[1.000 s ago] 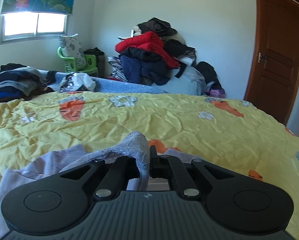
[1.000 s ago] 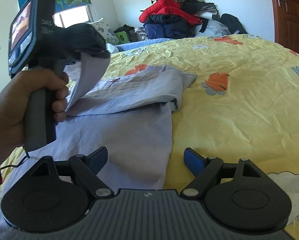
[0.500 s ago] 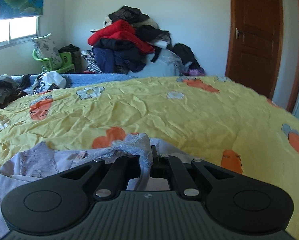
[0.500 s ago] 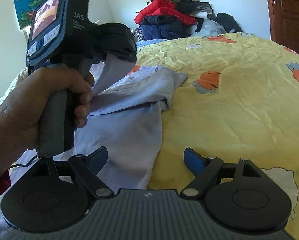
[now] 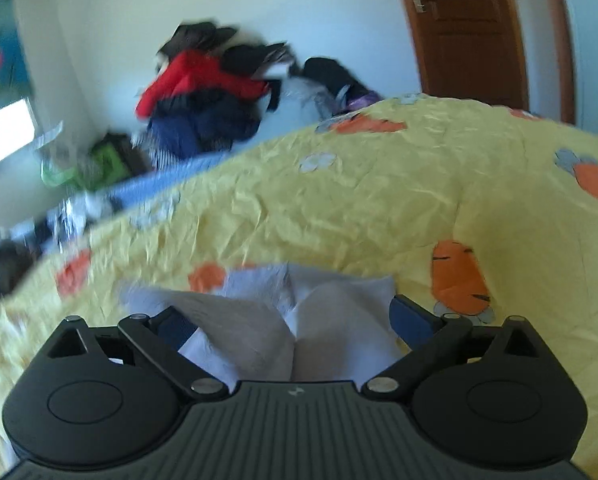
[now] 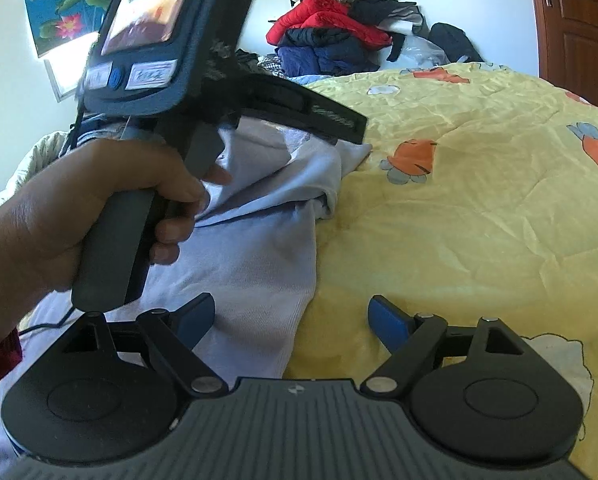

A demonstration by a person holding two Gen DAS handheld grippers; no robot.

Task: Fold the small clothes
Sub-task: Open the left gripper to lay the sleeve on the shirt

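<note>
Lying lengthwise away from camera: lilac garment [image 6: 255, 264] | left tongs [image 5: 291, 320] opening

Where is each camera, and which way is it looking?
Left wrist: sits on the left gripper, its jaws opening over the lavender garment, facing the door.
Right wrist: sits on the right gripper, open, facing the left hand.
Both show the yellow bedspread and clothes pile.
</note>
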